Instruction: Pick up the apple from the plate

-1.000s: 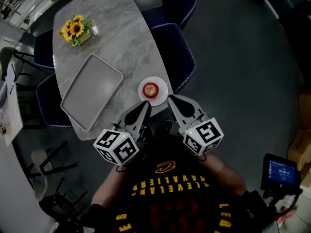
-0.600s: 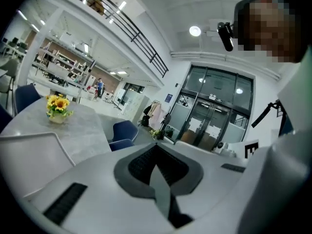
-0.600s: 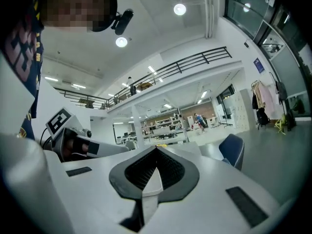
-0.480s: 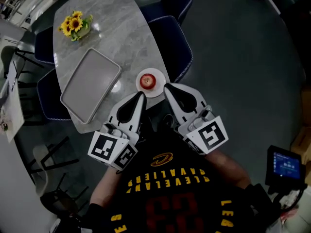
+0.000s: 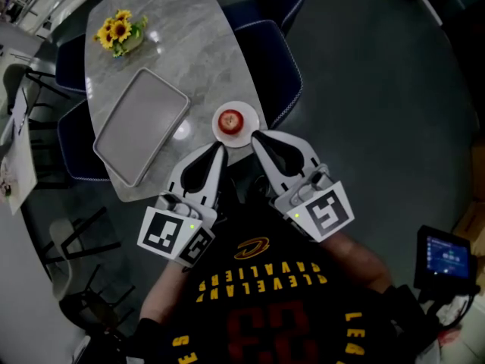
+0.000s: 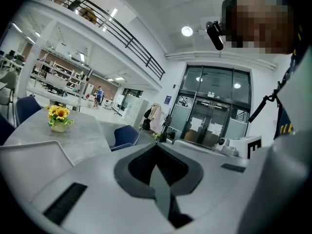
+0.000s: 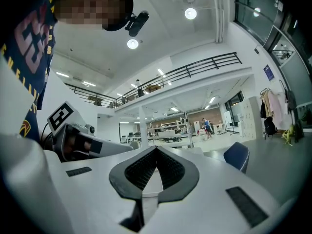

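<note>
The apple [image 5: 231, 120] sits on the plate [image 5: 247, 136] by the table [image 5: 182, 36] edge, and the left gripper [image 5: 220, 148] and right gripper [image 5: 255, 136] are both pressed shut on nothing (tips near the plate), so a bump could roll it off.

1. A dark jersey [image 5: 261, 302] with yellow lettering and red numerals is worn.
2. The left tongs [image 5: 220, 150] and the right tongs [image 5: 255, 136] are seen as pale grey shells with black ribbed pads.
3. A black-and-white marker cube [image 5: 173, 235] is carried by each.
</note>
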{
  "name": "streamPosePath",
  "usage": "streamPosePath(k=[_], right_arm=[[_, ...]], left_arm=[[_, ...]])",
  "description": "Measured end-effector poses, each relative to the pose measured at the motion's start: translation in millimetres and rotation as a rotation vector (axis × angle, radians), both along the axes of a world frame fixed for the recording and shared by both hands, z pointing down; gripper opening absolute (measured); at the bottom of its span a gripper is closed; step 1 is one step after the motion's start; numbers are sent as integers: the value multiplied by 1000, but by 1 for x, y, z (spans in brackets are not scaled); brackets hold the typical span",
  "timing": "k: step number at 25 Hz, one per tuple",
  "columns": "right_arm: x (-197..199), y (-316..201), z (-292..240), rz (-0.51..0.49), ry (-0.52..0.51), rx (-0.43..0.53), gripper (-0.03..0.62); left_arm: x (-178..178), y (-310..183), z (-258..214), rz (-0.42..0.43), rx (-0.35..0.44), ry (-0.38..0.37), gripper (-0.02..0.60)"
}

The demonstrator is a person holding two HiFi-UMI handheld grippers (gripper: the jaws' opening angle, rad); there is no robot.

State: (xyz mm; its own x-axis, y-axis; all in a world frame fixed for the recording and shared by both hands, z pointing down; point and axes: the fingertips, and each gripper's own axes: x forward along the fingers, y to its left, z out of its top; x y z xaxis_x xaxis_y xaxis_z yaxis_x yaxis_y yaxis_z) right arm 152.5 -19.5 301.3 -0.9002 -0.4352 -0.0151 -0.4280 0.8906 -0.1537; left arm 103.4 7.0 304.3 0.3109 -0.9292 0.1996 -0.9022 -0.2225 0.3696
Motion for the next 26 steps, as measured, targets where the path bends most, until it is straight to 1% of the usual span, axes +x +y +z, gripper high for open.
streamPosePath(k=[6, 11, 21, 23, 26], right_arm=[[2, 5, 3, -1, 22, -3, 6], [-2, -5, 20, -8, 21, -21, 5], [-2, 7, 19, -7, 36, -37, 6], [-8, 8, 21, -15, 36, -29, 6], [-33, 8, 31, -58, 30, -11, 6]], left_arm=[[-2, 4, -4, -19, 24, -3, 2], [-2, -7, 12, -14, 15, -2, 0], [-1, 3, 6, -3, 18, 1, 2], [-5, 3, 8, -7, 9, -1, 0], [-28, 4, 14, -35, -8, -30, 0]])
